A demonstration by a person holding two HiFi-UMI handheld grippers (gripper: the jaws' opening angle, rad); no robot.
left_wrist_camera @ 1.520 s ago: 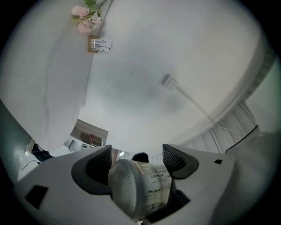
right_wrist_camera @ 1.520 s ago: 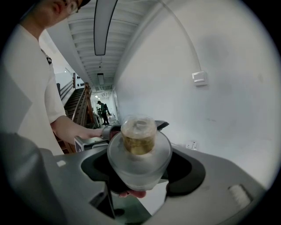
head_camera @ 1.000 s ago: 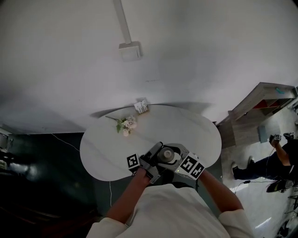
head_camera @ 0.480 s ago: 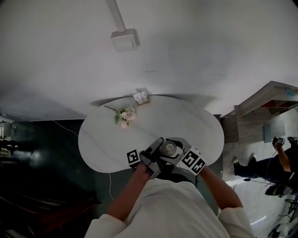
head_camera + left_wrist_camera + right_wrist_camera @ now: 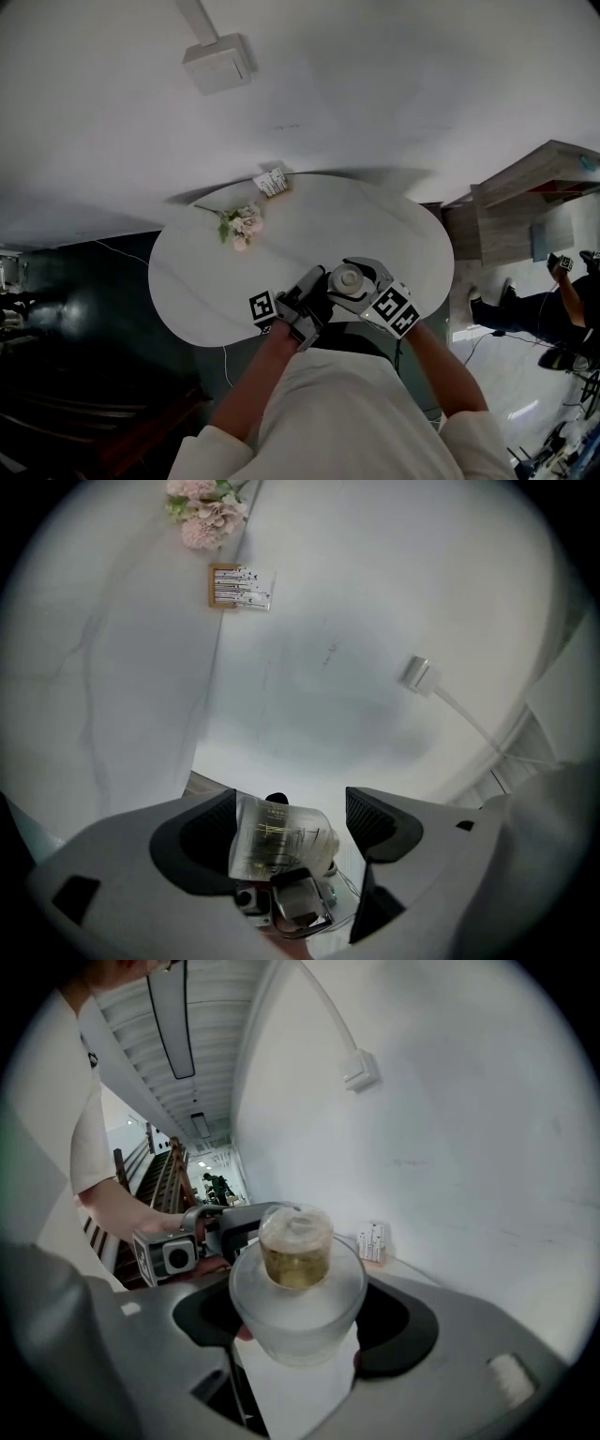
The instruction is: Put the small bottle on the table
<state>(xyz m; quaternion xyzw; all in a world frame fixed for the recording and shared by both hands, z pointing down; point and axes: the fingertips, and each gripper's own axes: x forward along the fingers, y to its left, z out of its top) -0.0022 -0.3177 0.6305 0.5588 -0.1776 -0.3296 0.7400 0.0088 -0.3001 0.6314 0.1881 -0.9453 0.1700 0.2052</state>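
Observation:
The small bottle (image 5: 295, 1246), clear with yellowish liquid and a pale cap, stands inside a frosted cup (image 5: 300, 1335). My right gripper (image 5: 298, 1312) is shut on that cup, over the near edge of the white round table (image 5: 375, 225). From above, the bottle's cap (image 5: 349, 277) shows between both grippers. My left gripper (image 5: 291, 822) is open with the bottle (image 5: 277, 841) between its jaws: it lies against the left jaw, with a gap to the right one. In the head view the left gripper (image 5: 314, 292) is just left of the right gripper (image 5: 364, 286).
A pink flower sprig (image 5: 239, 223) and a small card stand (image 5: 272, 181) lie at the table's far left. A wall box with conduit (image 5: 217, 63) is above. A wooden shelf (image 5: 525, 206) and a person (image 5: 572, 291) are at the right.
Both grippers, with the cup and bottle, have moved a little forward over the table's near edge. The head view has shifted, so the table sits higher in the frame.

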